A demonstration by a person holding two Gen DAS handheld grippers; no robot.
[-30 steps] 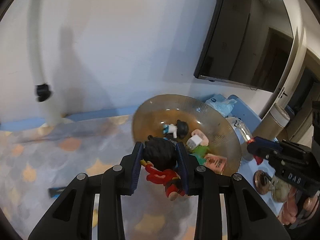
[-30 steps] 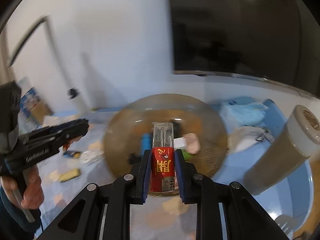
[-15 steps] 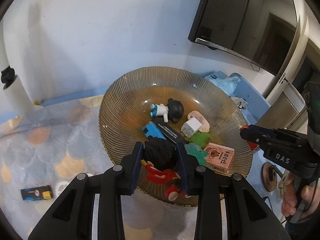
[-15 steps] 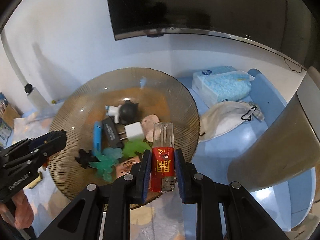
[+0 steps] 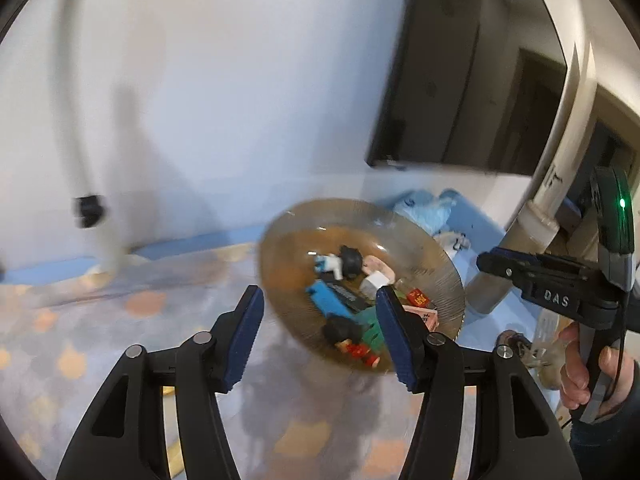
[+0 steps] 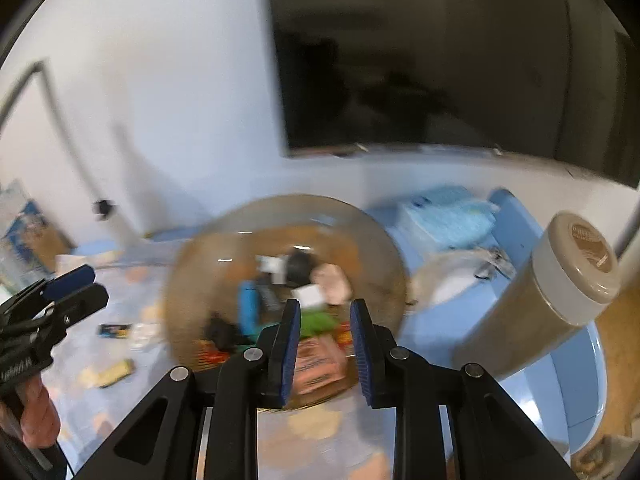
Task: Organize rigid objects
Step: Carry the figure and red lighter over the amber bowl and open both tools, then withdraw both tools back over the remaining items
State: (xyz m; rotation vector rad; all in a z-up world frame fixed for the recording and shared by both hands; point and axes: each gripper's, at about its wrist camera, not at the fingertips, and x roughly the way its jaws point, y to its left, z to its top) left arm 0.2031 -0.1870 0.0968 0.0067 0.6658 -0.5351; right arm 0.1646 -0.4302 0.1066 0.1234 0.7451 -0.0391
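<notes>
A ribbed amber glass bowl point(image 5: 280, 248) point(image 6: 200, 264) holds several small things. Among them are a black-haired doll in red point(image 5: 348, 338), a blue toy point(image 5: 326, 300), a white plug point(image 5: 376, 280), a pink box point(image 6: 316, 364) and a red lighter point(image 5: 418, 298). My left gripper point(image 5: 319, 292) hangs in front of the bowl; its jaws are opening and nothing is between them. My right gripper point(image 6: 325, 306) is near the bowl's front rim. Its jaws are opening by a narrow gap with nothing in it. Each view shows the other gripper, right point(image 5: 486, 260) and left point(image 6: 68, 284). Both views are blurred.
A tall canister with a beige lid point(image 6: 576, 264) stands right of the bowl, with a blue tissue pack point(image 6: 448, 220) and a white face mask point(image 6: 452, 276) behind. A small black and yellow item point(image 6: 115, 330) lies left of the bowl. A dark screen point(image 6: 420, 60) hangs on the wall.
The left gripper let go of the doll and the right let go of the lighter; both things now lie in the bowl. Both grippers pulled back from the bowl.
</notes>
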